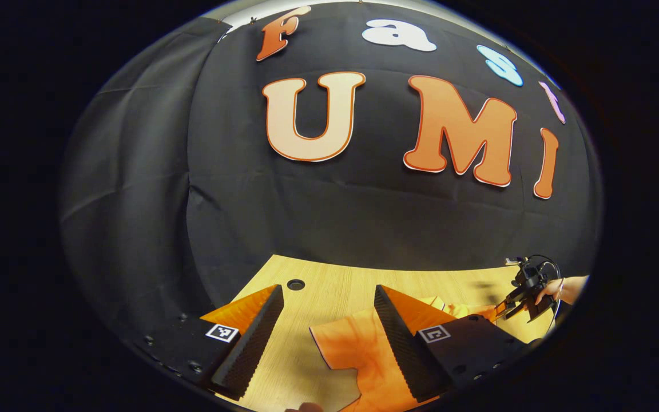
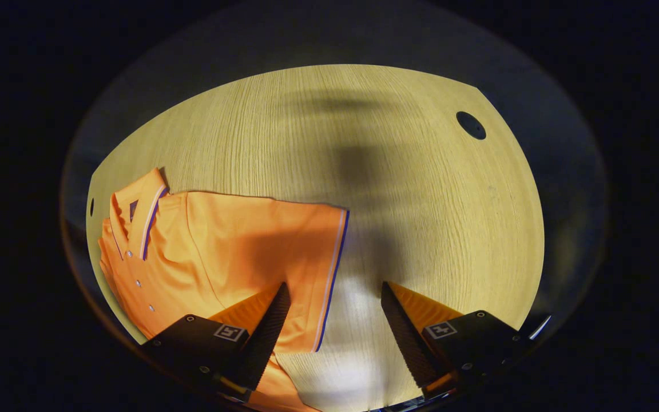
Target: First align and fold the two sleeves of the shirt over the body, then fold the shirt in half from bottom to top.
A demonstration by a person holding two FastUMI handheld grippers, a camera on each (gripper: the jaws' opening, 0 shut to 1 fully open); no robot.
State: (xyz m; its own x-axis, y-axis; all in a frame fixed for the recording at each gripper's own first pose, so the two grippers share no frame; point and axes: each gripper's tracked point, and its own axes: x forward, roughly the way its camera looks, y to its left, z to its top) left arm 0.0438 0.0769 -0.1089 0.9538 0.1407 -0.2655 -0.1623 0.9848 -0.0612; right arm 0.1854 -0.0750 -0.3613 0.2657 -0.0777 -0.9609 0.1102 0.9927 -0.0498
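The orange polo shirt (image 2: 221, 252) lies flat on the wooden table (image 2: 421, 189), collar (image 2: 138, 214) to the left in the right gripper view. Its short sleeve (image 2: 306, 252) spreads out, the striped hem running down between the fingers of my right gripper (image 2: 332, 297), which hovers open above it. In the left gripper view a part of the shirt (image 1: 352, 355) lies on the table under the right finger of my left gripper (image 1: 328, 292), which is open and holds nothing. Farther right, a hand (image 1: 567, 288) holds the right gripper (image 1: 521, 300) at the shirt's far edge.
A round cable hole (image 2: 471, 125) sits in the table near its far right corner in the right gripper view; another hole (image 1: 296, 284) lies just ahead of my left gripper. The black cloth wall (image 1: 335, 212) stands behind the table. Bare wood stretches beyond the sleeve.
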